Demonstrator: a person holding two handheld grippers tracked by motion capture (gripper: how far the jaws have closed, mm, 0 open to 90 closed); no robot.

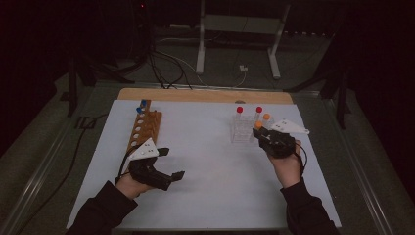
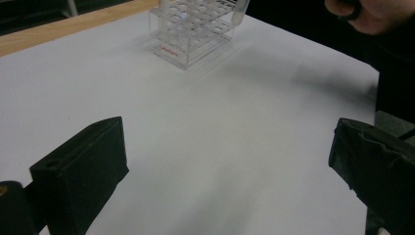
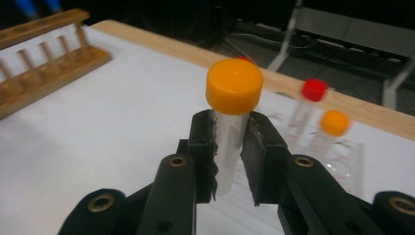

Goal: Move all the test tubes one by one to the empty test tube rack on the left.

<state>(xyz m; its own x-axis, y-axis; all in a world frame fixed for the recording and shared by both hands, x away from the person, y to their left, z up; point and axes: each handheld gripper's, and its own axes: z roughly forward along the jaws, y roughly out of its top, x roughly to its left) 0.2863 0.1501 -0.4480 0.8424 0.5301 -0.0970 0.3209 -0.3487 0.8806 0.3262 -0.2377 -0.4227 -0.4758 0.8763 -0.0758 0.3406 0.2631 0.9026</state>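
We see red print on the clear rack [image 2: 192,36], too blurred to read. Our right gripper [image 3: 230,156] has its fingers clamped on an orange-capped tube [image 3: 233,112], raised just at 3 o'clock of that rack. Our left gripper [image 1: 164,164] rests at 7 o'clock on the counter [image 1: 210,161], fingers wide apart. The wooden rack [image 1: 144,128] stands at 10 o'clock.

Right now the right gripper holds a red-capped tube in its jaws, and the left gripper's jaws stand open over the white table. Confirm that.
Not quite: the cap is orange, not red. The right gripper view shows the right gripper shut on an orange-capped tube. The rest holds: the left gripper has its jaws wide open over the white table.
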